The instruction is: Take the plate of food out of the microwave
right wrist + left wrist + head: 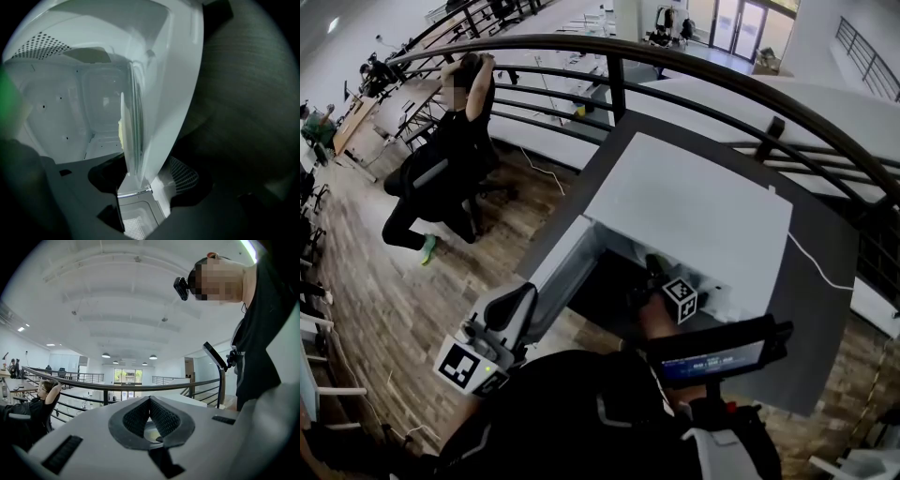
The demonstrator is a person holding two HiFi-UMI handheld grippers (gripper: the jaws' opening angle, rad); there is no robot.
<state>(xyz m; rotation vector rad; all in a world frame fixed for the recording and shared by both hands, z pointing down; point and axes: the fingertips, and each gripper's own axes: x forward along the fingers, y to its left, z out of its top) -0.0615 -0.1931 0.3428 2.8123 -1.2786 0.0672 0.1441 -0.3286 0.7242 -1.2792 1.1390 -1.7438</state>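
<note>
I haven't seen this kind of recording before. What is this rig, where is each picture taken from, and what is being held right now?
There is no robot here. A person holds a hand tool with two-jaw tongs in each hand. The head view comes from a camera on the person's head, looking down at a white microwave on a dark table, its door open. The other two pictures come from cameras riding on the tools, looking along their tongs. The left gripper is off to the side, pointing toward the ceiling, its tongs together with nothing between them. The right gripper reaches into the microwave. Its tongs appear closed on the near rim of the plate, seen edge-on, with pale yellow food on it. Another person sits in the background.
</note>
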